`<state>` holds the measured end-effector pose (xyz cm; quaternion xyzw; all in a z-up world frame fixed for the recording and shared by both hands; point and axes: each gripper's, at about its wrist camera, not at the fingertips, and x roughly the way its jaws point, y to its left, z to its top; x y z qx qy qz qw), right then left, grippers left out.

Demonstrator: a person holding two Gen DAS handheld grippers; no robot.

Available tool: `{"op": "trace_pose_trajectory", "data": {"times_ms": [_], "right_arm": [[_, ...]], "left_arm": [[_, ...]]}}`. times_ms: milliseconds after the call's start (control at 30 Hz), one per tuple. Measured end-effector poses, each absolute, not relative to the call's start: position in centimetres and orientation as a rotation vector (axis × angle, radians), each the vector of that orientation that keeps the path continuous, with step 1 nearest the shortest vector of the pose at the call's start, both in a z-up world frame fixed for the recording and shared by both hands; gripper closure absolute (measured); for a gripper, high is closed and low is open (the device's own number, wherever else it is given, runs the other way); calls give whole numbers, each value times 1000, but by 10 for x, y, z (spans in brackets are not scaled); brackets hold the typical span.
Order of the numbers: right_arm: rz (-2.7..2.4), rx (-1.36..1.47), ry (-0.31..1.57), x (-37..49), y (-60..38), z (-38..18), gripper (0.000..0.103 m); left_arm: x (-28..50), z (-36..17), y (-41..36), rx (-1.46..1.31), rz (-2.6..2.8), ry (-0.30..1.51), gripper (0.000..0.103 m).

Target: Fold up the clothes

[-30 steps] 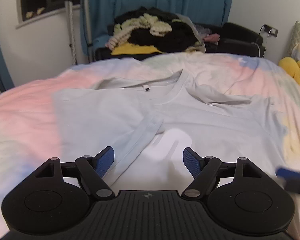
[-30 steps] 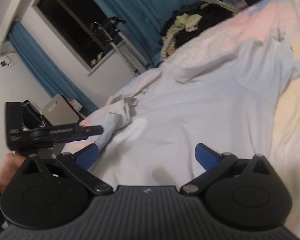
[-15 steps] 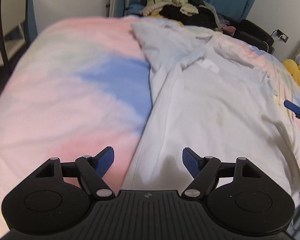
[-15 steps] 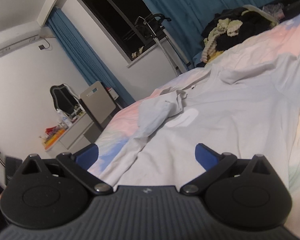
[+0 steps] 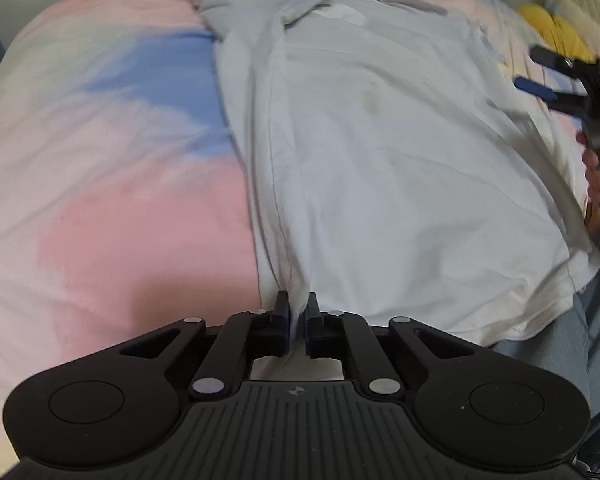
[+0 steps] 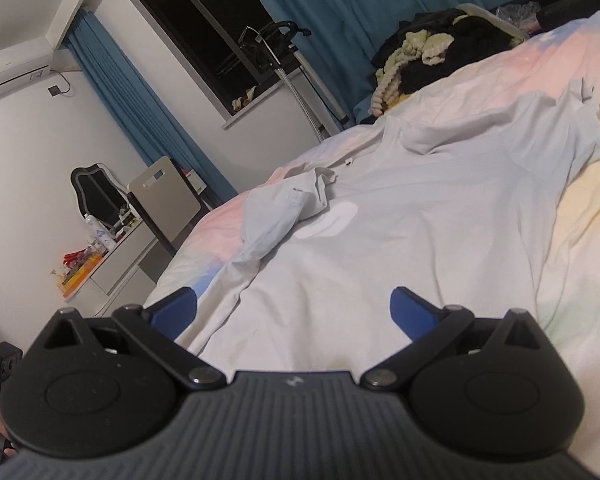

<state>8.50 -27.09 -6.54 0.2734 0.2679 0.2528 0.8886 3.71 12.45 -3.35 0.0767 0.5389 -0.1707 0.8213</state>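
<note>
Centrally, on a pastel bedspread of pink, blue and cream patches: pale T-shirt, spread flat with the collar end far from the camera and the hem nearest it. Left sleeve folded inward over the chest, beside a white oval print; long crease down the shirt's left side, from the sleeve to the hem.

Left gripper: fingers drawn nearly together, pinching a ridge of the shirt's hem at its near left corner; cloth rising in a narrow fold between the two pads.

Right gripper: blue-padded fingers spread wide apart, nothing between them, poised above the lower part of the shirt without visible contact. Also visible at the right edge of the left wrist view, held by a hand over the shirt's right side.

Background, right wrist view: heap of dark and cream clothing beyond the far end of the bed; blue curtains on either side of a dark window; garment steamer stand below the window; dressing table with mirror and small bottles at left; chair between dressing table and bed. Yellow item at the upper right of the left wrist view, nature unclear.
</note>
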Motion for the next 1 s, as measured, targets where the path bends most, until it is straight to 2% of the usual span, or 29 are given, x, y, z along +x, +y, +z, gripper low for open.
{"op": "trace_pose_trajectory", "data": {"times_ms": [233,367,533,733,800,933,1000], "right_arm": [[531,603,564,87,-274,-68,0],[528,605,570,88,-274,-68,0],[527,601,570,89,-274,-66,0],[520,581,561,89,-274,-65,0],[519,576,545,88,-274,-64,0],[508,555,519,86,-275,-61,0],[499,543,510,85,-275,-59,0]], "left_arm": [[13,2,37,333,-387,1146,97],[-1,-16,3,343,-468,1170,97],[9,-64,-8,295,-446,1248,97],[15,-71,-8,287,-452,1266,94],[13,-70,-7,288,-457,1259,88],[6,-58,-7,250,-483,1207,49],[1,-49,-7,234,-494,1164,43]]}}
